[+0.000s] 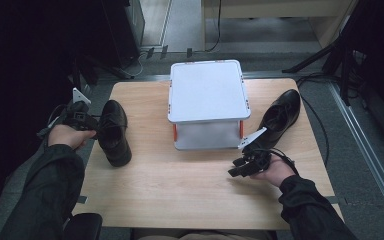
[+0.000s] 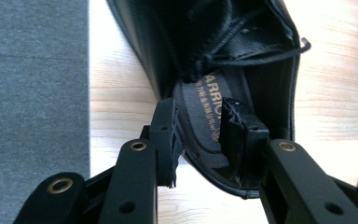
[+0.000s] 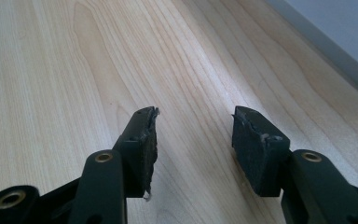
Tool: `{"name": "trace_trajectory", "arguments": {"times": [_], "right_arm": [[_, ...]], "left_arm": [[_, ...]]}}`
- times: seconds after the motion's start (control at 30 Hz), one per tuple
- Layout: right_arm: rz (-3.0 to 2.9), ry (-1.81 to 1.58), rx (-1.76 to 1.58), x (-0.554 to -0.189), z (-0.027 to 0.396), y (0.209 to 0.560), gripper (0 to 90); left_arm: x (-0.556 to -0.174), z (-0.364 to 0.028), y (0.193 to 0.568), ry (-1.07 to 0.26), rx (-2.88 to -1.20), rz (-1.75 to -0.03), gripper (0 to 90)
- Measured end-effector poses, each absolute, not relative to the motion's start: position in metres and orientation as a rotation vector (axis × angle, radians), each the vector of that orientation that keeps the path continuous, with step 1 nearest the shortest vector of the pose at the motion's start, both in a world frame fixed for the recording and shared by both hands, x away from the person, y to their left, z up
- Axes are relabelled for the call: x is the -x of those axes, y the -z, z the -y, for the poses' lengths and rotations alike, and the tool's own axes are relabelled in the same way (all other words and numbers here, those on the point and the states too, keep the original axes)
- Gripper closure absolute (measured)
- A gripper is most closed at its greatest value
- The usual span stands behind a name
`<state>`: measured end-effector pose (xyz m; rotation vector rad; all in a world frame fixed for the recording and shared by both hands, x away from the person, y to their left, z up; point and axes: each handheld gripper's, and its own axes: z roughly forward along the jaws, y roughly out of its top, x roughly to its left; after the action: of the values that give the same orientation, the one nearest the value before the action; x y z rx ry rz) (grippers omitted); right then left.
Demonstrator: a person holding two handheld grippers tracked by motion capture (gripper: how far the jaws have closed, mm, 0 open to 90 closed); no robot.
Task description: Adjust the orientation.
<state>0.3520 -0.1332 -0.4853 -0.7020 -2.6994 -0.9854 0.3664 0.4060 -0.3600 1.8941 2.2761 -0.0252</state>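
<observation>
Right now I have my left gripper point(image 1: 94, 129) at the left shoe point(image 1: 114, 131), which sits on the left side of the wooden table point(image 1: 180, 185) with its toe toward me and its opening toward the far edge. In the left gripper view the jaws stand apart and straddle the shoe's side wall point(image 2: 168, 88) near the heel: one pad point(image 2: 168, 135) is outside the leather, the other pad point(image 2: 235, 130) is down inside the opening, over the printed insole point(image 2: 205, 107). The outer pad looks to be against the leather, but I cannot tell whether the jaws are actually pinching it. A black lace point(image 2: 261, 56) runs across the opening above them.

My right gripper point(image 1: 236, 167) is over the near right part of the table, held low, pointing left across the bare wood. In the right gripper view its jaws are spread wide with nothing between them, and the wood grain runs under both pads point(image 3: 256, 140).

Between the two hands, at the far middle of the table, stands a white box point(image 1: 207, 97) with a flat lid and orange clips at its front corners. The right shoe point(image 1: 281, 116) lies just beside the box on its right, toe toward the far edge, close above my right hand point(image 1: 276, 172).
</observation>
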Motion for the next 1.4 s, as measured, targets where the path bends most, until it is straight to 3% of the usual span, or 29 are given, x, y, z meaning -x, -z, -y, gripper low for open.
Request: {"name": "trace_trajectory", "arguments": {"times": [0.4,0.67,1.1,1.4], "right_arm": [[2.704,0.981,0.700,-0.352,0.133,0.486,50.7],[2.702,0.979,0.694,-0.352,0.132,0.486,50.8],[2.696,0.987,0.697,-0.353,0.134,0.485,52.0],[2.693,0.990,0.691,-0.354,0.134,0.485,52.6]], "left_arm": [[-0.375,-0.408,0.396,0.039,-1.878,-2.338,68.9],[-0.384,-0.410,0.412,0.024,-1.886,-2.374,77.0],[-0.388,-0.420,0.408,0.042,-1.800,-2.433,86.0],[-0.391,-0.421,0.397,0.062,-1.781,-2.421,86.3]]}}
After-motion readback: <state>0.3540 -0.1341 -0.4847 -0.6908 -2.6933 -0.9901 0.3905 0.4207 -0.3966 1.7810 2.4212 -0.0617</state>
